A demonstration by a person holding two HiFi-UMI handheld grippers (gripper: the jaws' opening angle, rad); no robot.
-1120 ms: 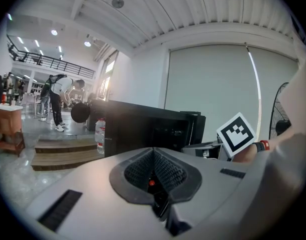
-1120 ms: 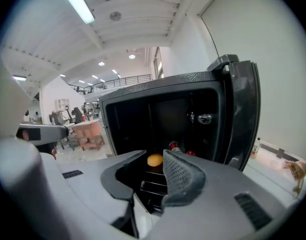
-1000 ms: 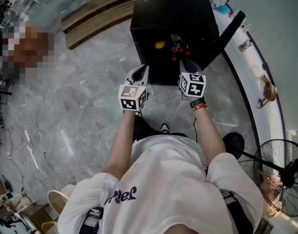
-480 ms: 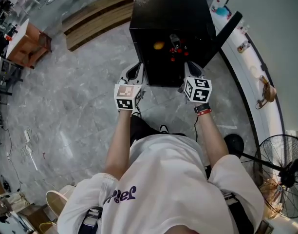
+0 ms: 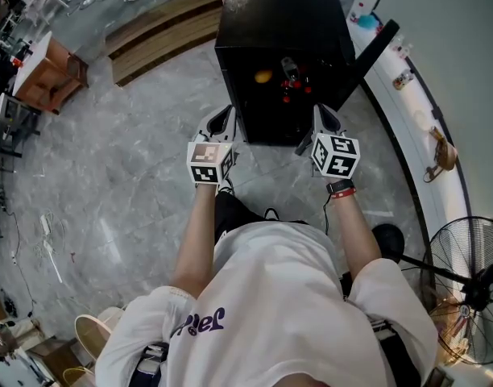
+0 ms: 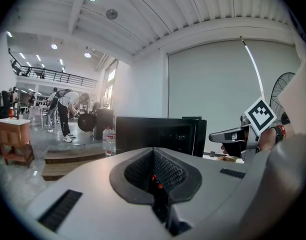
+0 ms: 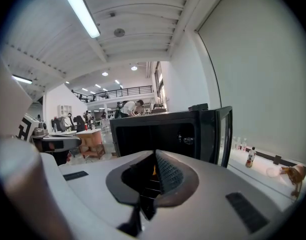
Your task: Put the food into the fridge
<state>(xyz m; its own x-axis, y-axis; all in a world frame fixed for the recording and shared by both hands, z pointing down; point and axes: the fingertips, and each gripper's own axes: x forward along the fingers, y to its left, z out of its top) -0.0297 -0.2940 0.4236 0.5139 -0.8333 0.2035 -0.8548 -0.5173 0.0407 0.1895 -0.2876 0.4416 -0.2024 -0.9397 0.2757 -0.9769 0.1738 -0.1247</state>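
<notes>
Left gripper (image 5: 222, 119): clenched, nothing held.
Right gripper (image 5: 323, 118): clenched, nothing held.
Fridge (image 5: 287, 14): door (image 5: 372, 50) open; orange food (image 5: 263, 76) and red food (image 5: 293, 88) seen inside.

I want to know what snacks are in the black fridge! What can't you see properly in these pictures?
Food in the fridge, head view: one orange thing and some red things, too small and dark to name.
Fridge inside, left gripper view: dark, lower part behind the left gripper.
Right gripper view: the same, behind the right gripper.
The fan, head view: cut by the right edge.
</notes>
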